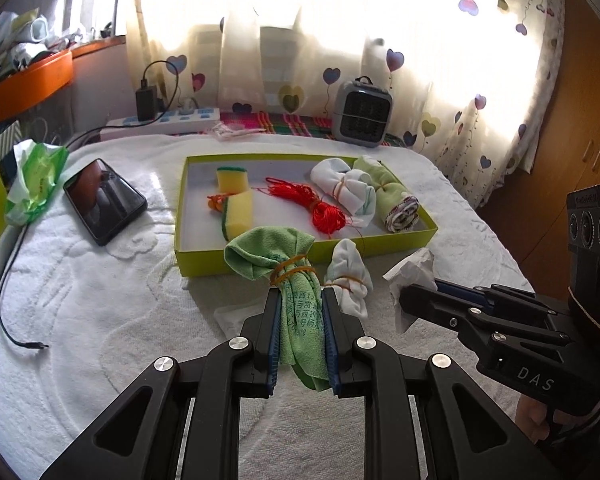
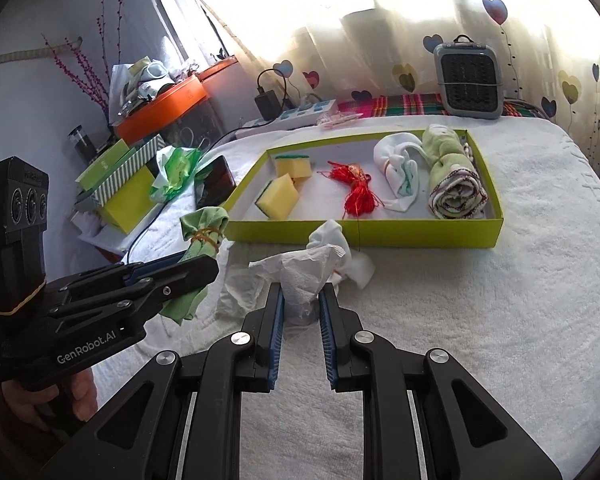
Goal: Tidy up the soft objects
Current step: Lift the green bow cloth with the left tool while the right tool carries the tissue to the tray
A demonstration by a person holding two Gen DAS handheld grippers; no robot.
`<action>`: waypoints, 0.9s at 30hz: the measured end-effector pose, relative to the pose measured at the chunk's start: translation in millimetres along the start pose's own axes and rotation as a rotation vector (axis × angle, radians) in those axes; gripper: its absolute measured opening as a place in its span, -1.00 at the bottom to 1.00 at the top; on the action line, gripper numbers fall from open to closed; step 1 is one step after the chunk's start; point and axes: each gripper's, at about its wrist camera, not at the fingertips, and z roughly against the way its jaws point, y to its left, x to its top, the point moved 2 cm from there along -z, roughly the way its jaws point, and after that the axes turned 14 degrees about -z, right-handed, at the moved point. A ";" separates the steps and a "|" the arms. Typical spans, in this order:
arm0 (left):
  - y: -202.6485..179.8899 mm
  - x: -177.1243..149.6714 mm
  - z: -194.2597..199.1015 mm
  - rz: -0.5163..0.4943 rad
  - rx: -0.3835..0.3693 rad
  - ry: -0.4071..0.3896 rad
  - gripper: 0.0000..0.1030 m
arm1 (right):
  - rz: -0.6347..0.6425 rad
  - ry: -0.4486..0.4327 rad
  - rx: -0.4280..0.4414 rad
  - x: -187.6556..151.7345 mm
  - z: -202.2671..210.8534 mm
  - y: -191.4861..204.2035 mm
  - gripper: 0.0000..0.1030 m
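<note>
Near the tray's (image 1: 260, 258) front edge, jaws clamp green cloth (image 1: 300, 312) and tissue (image 2: 300, 280).

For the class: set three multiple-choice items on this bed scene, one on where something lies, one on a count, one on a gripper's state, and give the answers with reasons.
1. Where does the red cord bundle lie?
A. inside the green tray
B. on the phone
C. beside the heater

2. How many yellow sponges are in the tray?
A. one
B. two
C. four

3. What is the left gripper doing?
A. standing open over nothing
B. shut on the green cloth bundle
C. shut on a sponge

Answers:
1 A: the cord rests on the tray floor between the sponges and the white sock bundle.
2 B: one sponge at the back, another in front of it.
3 B: its pads press on the banded cloth from both sides.
</note>
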 end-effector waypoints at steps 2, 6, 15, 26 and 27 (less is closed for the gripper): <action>3.0 3.1 -1.2 0.003 0.001 -0.003 -0.66 | 0.004 -0.005 -0.006 4.9 -1.2 0.1 -0.64; 8.9 11.0 -3.8 0.008 0.002 -0.015 -0.66 | 0.016 -0.015 -0.013 15.7 -2.7 1.2 -0.64; 19.4 32.0 -19.3 0.001 0.008 -0.022 -0.66 | 0.053 -0.047 -0.055 47.2 -13.3 2.3 -0.64; 32.8 49.9 -53.1 0.034 -0.019 -0.008 -0.66 | 0.087 -0.038 -0.117 89.6 -46.6 -1.8 -0.64; 33.8 51.3 -55.4 0.033 -0.019 -0.007 -0.66 | 0.090 -0.036 -0.122 92.3 -49.8 -2.5 -0.64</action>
